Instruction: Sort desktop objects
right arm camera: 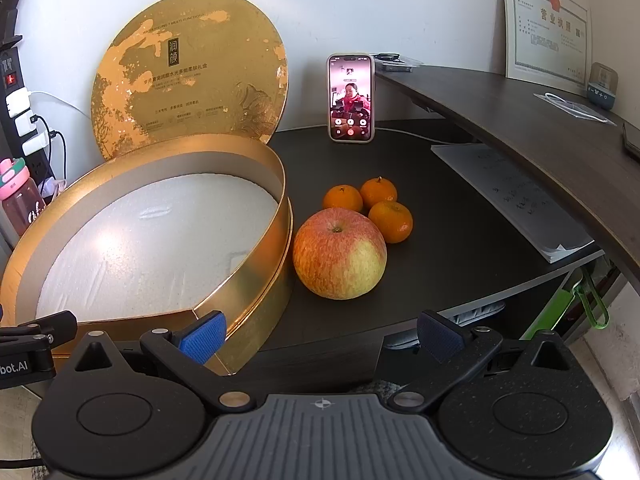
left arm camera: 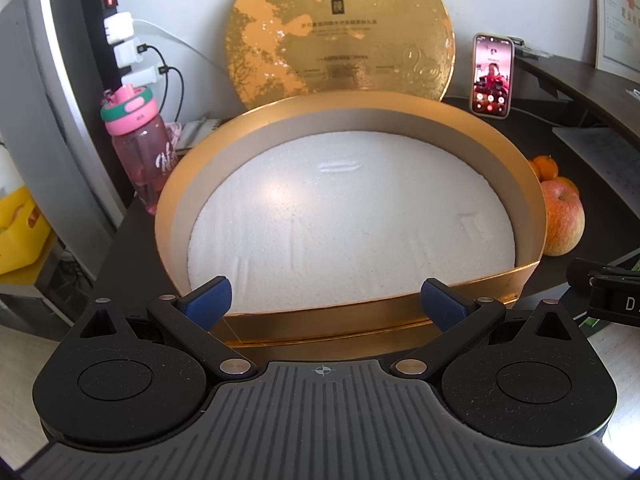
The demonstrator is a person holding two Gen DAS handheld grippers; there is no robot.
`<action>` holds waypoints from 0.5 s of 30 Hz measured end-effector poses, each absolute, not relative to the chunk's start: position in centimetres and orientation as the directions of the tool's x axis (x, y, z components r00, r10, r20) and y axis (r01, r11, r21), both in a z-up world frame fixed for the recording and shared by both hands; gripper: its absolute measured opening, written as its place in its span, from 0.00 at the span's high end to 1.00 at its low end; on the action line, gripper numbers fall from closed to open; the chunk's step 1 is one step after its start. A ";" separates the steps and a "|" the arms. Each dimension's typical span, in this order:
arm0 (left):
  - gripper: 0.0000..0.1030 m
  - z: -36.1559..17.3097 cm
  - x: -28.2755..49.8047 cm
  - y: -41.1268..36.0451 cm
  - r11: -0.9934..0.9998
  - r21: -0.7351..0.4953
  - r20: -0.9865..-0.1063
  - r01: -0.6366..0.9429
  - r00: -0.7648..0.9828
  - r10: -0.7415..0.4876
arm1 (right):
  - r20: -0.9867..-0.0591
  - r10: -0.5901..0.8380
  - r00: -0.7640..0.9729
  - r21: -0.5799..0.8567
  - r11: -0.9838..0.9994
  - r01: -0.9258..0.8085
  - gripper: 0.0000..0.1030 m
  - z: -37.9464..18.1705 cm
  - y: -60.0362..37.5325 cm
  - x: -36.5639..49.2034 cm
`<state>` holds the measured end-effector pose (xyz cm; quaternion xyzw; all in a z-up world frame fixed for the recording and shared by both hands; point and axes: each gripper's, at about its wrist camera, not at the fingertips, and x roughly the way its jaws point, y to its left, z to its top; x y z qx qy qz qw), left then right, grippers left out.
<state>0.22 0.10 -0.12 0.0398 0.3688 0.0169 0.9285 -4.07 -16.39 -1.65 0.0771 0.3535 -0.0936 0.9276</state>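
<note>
A round gold box (left arm camera: 532, 240) with a white foam floor (left arm camera: 344, 216) stands open on the dark desk (right arm camera: 440, 220); nothing lies in it. My left gripper (left arm camera: 326, 300) hangs open over its near rim with nothing between the blue pads. To the right of the box (right arm camera: 256, 276) sit an apple (right arm camera: 340, 254) and three tangerines (right arm camera: 390, 220), the apple nearest. My right gripper (right arm camera: 320, 334) is open and empty, in front of the apple and apart from it. In the left wrist view the apple (left arm camera: 562, 220) peeks out behind the box's right side.
The gold lid (right arm camera: 188, 72) leans on the wall behind the box. A phone (right arm camera: 351, 98) stands upright at the back. A pink bottle (left arm camera: 138, 148) stands left of the box by a power strip (left arm camera: 116, 36). A paper stack (right arm camera: 516, 200) lies under a curved upper shelf (right arm camera: 520, 120).
</note>
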 end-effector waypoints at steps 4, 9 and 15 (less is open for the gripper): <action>0.00 -0.1 0.3 0.1 0.996 0.085 -0.684 -0.003 0.727 0.060 | -0.670 -0.118 0.733 0.077 0.971 0.227 0.00 -1.6 -16.4 -4.1; 0.00 -0.2 0.2 0.1 0.996 0.084 -0.683 -0.004 0.728 0.061 | -0.671 -0.118 0.732 0.077 0.971 0.226 0.00 -1.6 -16.3 -4.1; 0.00 -0.2 0.1 0.1 0.996 0.084 -0.683 -0.005 0.728 0.061 | -0.670 -0.119 0.733 0.077 0.970 0.229 0.00 -1.6 -16.4 -4.1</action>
